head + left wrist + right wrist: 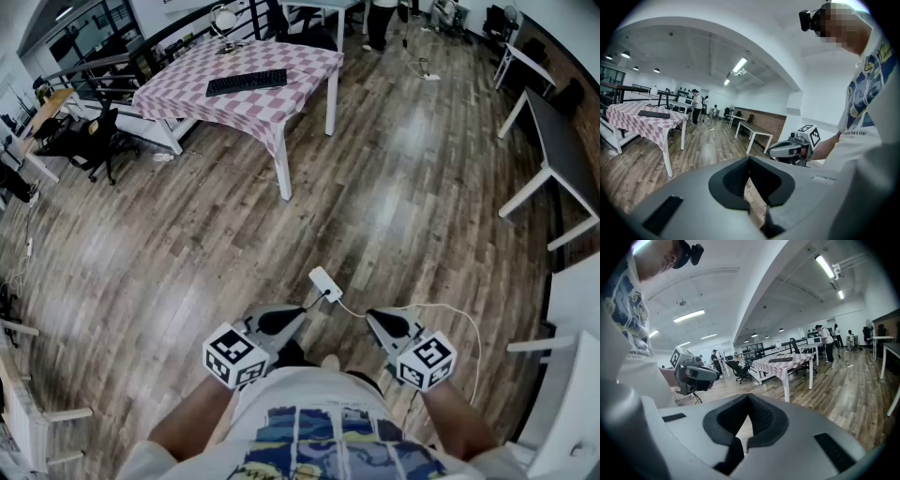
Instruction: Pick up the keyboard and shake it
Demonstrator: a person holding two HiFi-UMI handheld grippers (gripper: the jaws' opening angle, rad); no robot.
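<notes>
A wide floor of brown wooden planks [403, 197] fills most of the head view. At its far left stands a white-legged tabletop under a pink-and-white checked cloth [305, 70]. A dark desk on white legs [558, 141] stands along the right side, and black office chairs [94, 141] stand to the tabletop's left.

The long black keyboard [247, 82] lies flat near the middle of the checked tabletop. It is far ahead of both tools and to their left, well apart from them. Its long axis runs roughly left to right across the view, with the right end tipped slightly farther away. The left gripper view shows it off to the left [654, 114]; the right gripper view shows it ahead, a little to the right [780, 360].

The left tool [298, 317] is probably a little nearer to it than the right tool [373, 319]. Both are held low and close to the person's body, and both have their jaws pressed together with nothing between them.

A small white power strip [325, 281] and its pale cable [450, 314] lie on the floor just beyond the tool tips. Past them the planks look open up to the tabletop's near corner leg [284, 173]. The judgement is that the task has not begun: the person must first walk to the tabletop, stepping over the strip.
</notes>
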